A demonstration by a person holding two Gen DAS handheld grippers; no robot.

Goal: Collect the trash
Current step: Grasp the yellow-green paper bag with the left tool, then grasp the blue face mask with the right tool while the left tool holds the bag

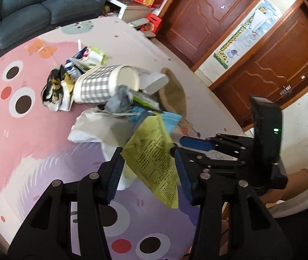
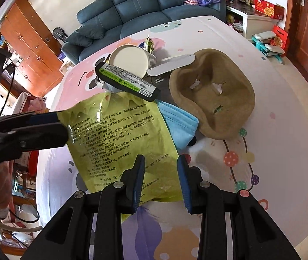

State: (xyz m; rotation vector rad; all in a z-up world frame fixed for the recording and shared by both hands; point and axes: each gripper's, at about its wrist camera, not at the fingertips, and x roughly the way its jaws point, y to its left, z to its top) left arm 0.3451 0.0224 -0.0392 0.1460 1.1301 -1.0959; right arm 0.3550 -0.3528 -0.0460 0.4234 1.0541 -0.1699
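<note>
My left tongs [image 2: 63, 127] are clenched on the top edge of the yellow-green packet [image 2: 119, 138], which hangs over the play mat [image 2: 284, 151] with its long axis running down toward my right tongs [image 2: 160, 179]. Those stand released, the packet's lower end between them; I cannot tell whether they touch it. The pile behind hides its far corner.
</note>
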